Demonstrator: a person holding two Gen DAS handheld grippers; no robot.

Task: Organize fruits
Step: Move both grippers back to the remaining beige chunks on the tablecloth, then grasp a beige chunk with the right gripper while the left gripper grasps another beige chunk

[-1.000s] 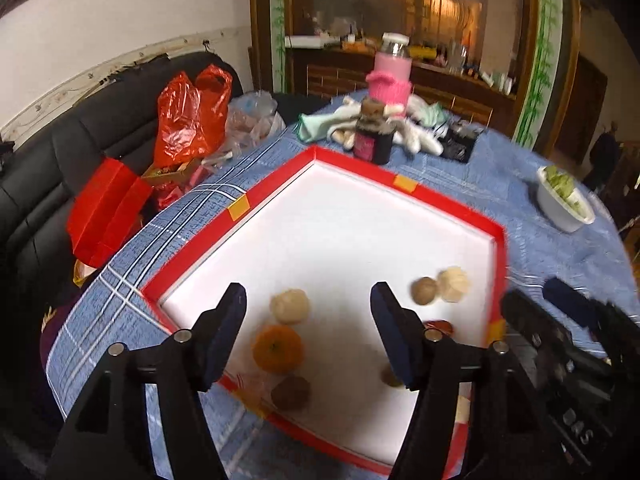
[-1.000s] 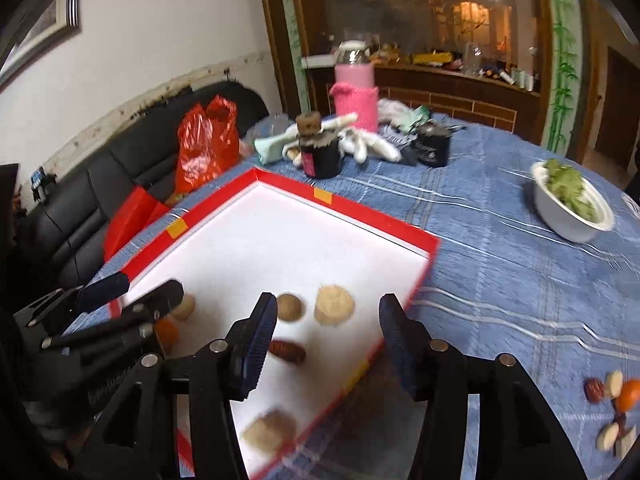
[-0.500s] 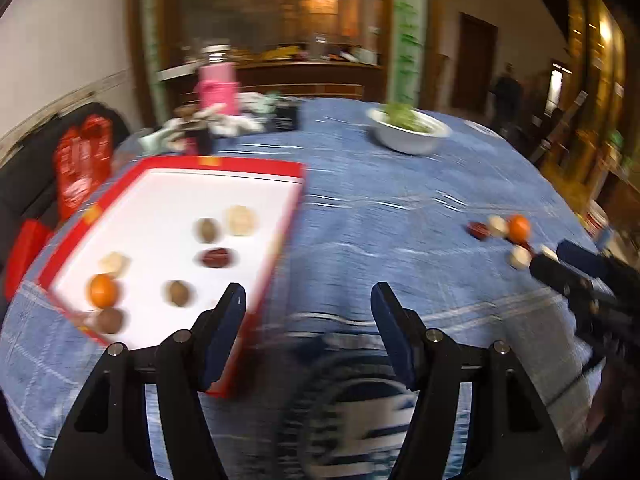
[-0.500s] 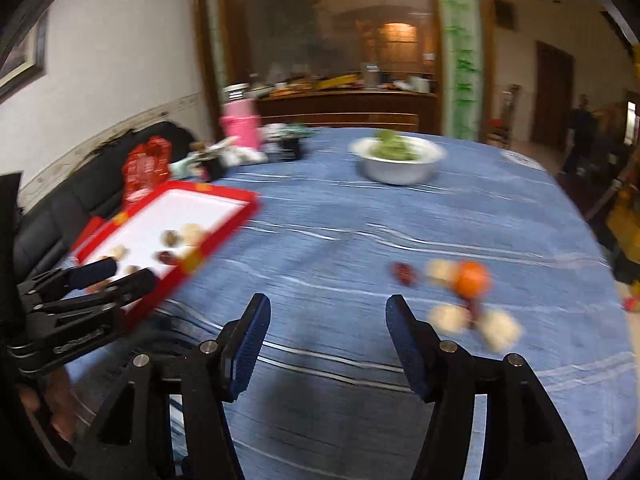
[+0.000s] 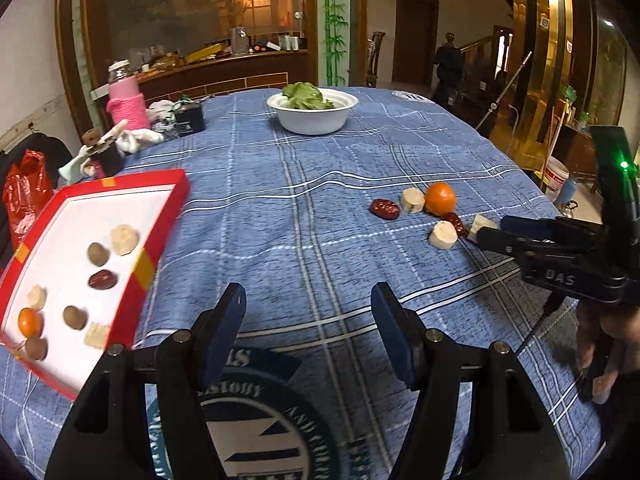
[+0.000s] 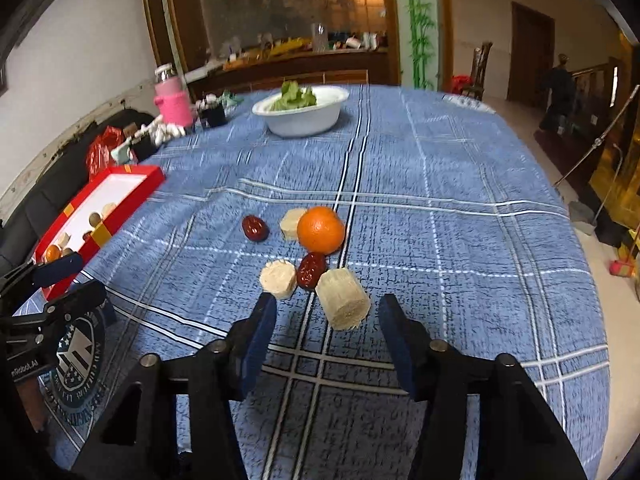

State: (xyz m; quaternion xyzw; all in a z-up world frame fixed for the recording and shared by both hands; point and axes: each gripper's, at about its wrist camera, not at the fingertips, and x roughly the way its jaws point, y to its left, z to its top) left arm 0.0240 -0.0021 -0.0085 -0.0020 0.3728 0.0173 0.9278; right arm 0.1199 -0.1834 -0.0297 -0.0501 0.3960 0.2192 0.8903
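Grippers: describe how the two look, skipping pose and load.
Both are black plastic frames with silver bolt heads at the joints. The left gripper and right gripper each carry two flat dark-blue pads. Seen from the left wrist, the right one's side bears white lettering and a green light. No cables or sleeves visible.

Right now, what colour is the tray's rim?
Red, with yellow tape patches on the tray; clearest in the left wrist view.

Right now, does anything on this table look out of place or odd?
Yes: a cluster of fruit pieces lies loose on the blue tablecloth, outside the red tray: an orange, two red dates and three pale cut chunks. Nothing looks spilled or damaged.
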